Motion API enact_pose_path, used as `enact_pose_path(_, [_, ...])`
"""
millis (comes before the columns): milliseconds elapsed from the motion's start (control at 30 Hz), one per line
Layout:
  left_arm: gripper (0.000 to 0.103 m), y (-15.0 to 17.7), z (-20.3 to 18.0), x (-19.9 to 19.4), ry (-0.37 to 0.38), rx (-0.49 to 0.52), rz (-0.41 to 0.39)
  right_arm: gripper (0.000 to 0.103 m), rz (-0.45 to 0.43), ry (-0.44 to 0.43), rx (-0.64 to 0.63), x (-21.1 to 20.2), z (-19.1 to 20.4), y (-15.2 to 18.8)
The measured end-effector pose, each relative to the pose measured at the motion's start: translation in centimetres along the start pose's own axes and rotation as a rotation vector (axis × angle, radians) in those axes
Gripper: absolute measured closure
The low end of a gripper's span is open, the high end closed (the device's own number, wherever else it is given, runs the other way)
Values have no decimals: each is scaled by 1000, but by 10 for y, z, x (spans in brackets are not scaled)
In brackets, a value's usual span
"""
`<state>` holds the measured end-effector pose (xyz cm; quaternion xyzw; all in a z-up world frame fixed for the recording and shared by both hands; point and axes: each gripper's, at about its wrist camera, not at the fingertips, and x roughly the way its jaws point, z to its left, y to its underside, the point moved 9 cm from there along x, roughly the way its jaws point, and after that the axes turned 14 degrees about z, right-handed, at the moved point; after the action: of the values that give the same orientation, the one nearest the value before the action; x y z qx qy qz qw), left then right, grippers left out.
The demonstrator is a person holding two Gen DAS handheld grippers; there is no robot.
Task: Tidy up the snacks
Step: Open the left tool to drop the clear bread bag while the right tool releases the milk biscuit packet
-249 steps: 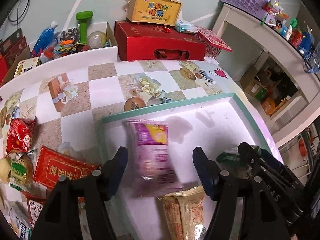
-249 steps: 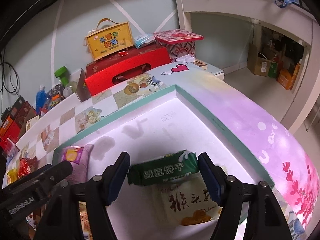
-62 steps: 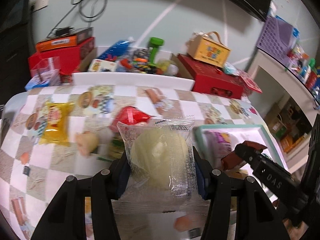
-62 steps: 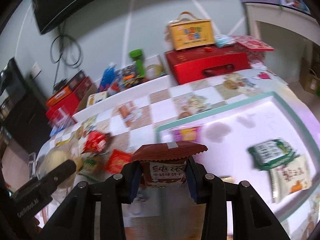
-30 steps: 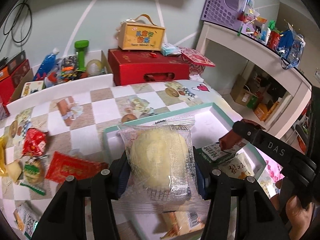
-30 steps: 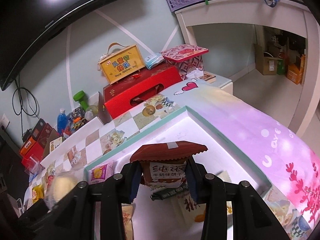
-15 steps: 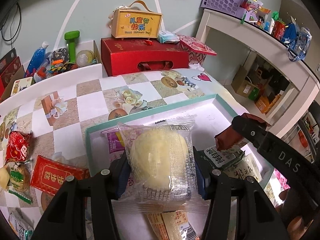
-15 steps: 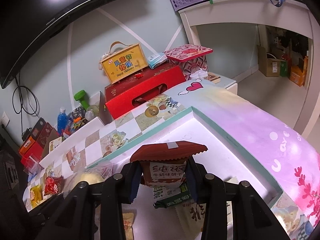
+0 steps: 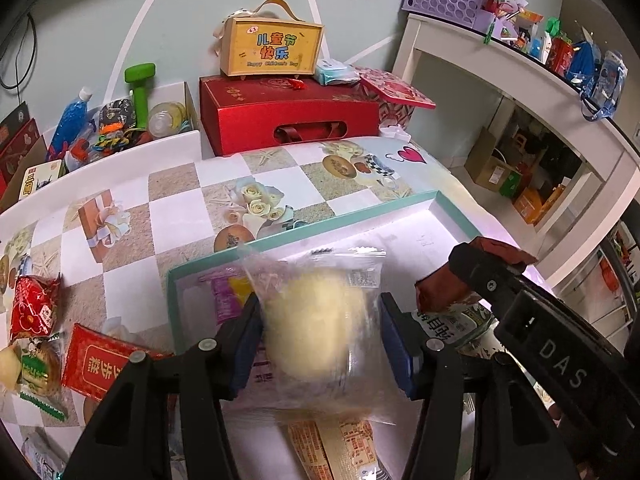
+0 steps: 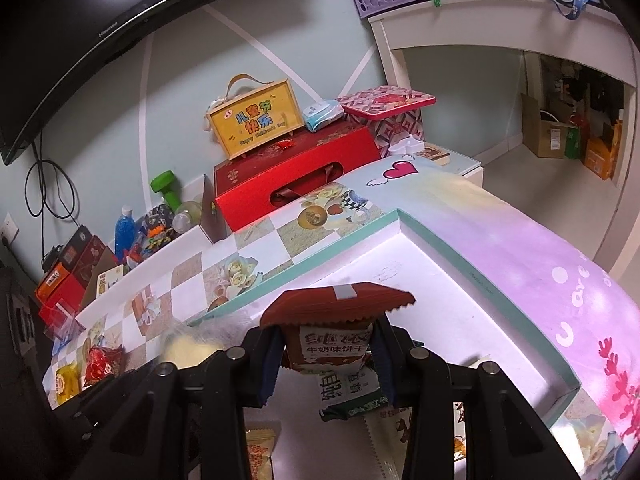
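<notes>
The left gripper (image 9: 320,336) is hanging over the teal-rimmed tray (image 9: 344,220), its jaws parting around a blurred clear-wrapped yellow bun (image 9: 316,320) that seems to be dropping. Beside it, the right gripper (image 10: 326,354) is pinching a brown biscuit packet (image 10: 334,332) above the tray; I'd say that needs releasing next. Beyond, loose snacks (image 9: 96,360) are waiting on the checkered tabletop.
</notes>
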<state>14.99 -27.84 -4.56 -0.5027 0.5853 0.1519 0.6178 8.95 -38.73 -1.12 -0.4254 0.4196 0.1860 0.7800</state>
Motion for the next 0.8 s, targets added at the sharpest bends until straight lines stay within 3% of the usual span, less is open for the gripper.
enact_pose_path(267, [40,3,15,-14,-37,-38,-9,58,21,22,-7,3,0,1])
enact_pose_path(300, [39,3,18,-16,-44,-47,-9,55,26,23,-8,4,1,2])
enact_pose_path(367, [39,5,27,-19,-68,-66,-6,33,28,41,-11,4,0,2])
enact_pose_path(500, [38,7,40,-25,-92,-96,-9,32,29,62,-14,0,0,1])
enact_pose_path(567, [36,7,44,-26,-107,-103,-9,27,50,76,-20,2,0,3])
enact_pose_path(667, [21,8,51,-25,-139,-118,-8,16,74,118,-30,6,-2,6])
enact_pose_path(800, [9,10,65,-23,-201,-158,-13,0,109,149,-34,12,-6,10])
